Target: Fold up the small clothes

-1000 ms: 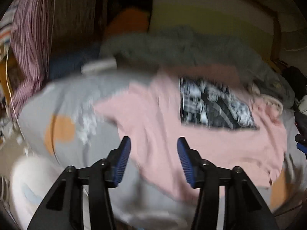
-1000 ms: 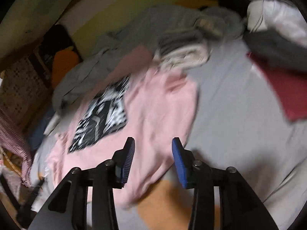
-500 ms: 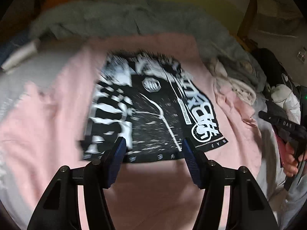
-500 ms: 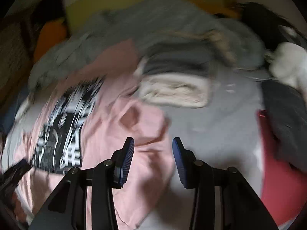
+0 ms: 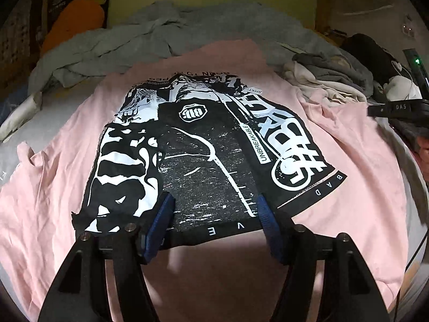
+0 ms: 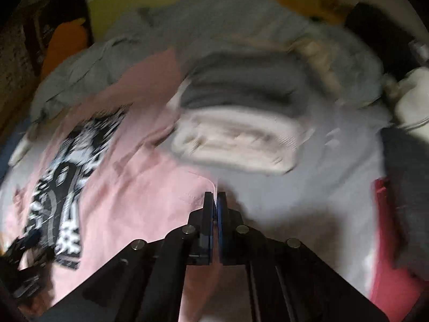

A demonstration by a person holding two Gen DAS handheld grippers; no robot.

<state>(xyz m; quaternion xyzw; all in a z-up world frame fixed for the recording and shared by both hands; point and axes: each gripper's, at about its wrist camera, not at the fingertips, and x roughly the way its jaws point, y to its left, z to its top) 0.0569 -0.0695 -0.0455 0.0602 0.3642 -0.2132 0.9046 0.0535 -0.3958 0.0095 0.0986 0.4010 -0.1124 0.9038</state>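
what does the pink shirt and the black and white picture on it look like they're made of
Pink shirt: looks like soft matte knit, probably cotton jersey; it wrinkles and drapes limply. Black and white print: seemingly a flat printed ink layer, speckled and distressed in places, with crisp edges.

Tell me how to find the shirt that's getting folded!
Look at the grey bed sheet, with a heap of rumpled grey clothes at its far end. The pink T-shirt lies spread flat in front of that heap. Nothing else there is pink, and it alone carries a big black-and-white print with the word UNBREAKABLE.
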